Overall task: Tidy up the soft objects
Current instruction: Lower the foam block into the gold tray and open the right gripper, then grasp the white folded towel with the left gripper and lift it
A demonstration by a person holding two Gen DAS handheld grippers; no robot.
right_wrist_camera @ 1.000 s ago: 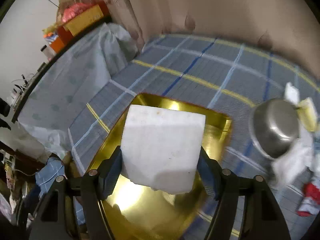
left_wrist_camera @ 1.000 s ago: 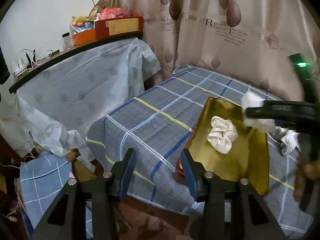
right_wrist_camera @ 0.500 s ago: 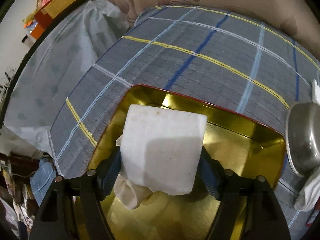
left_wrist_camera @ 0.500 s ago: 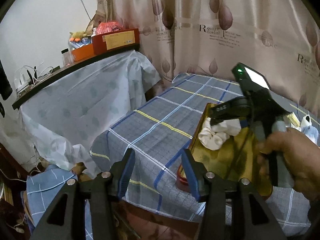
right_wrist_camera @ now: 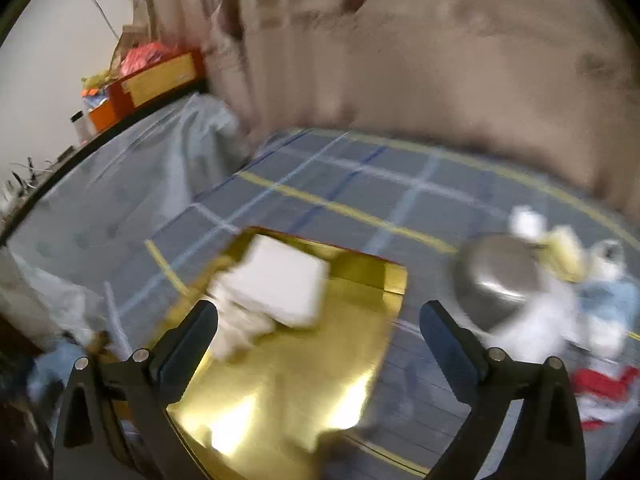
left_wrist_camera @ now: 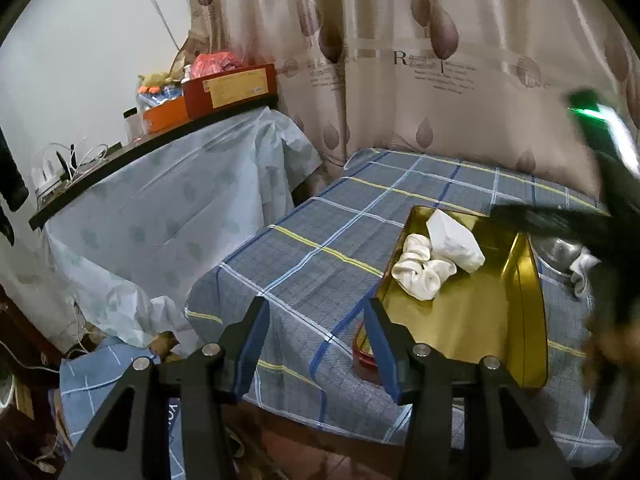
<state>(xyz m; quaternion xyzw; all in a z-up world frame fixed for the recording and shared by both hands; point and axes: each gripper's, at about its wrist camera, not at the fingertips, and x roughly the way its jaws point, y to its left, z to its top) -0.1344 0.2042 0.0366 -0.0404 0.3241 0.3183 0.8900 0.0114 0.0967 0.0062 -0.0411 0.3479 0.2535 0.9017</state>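
We see our left gripper hanging off the near edge of the table, its two blue-padded fingers spread apart with nothing between them, only the checked blue tablecloth showing in the gap. Our right gripper hovers above the gold tray, its jaws wide apart and gripping nothing; this view is blurred, so finer detail is lost. The white sponge block lies inside the tray toward its far end, tilted and leaning on the cream scrunchie, which sits just beside it on the tray floor; the two touch. In the right wrist view the same block appears just beyond the left finger, clear of both pads, with the scrunchie partly under it. To the right of the tray, on the cloth, stands a steel bowl, and past it a heap of soft things in white, yellow, light blue and red, too smeared for us to tell apart. Behind the table hangs a beige leaf-print curtain.
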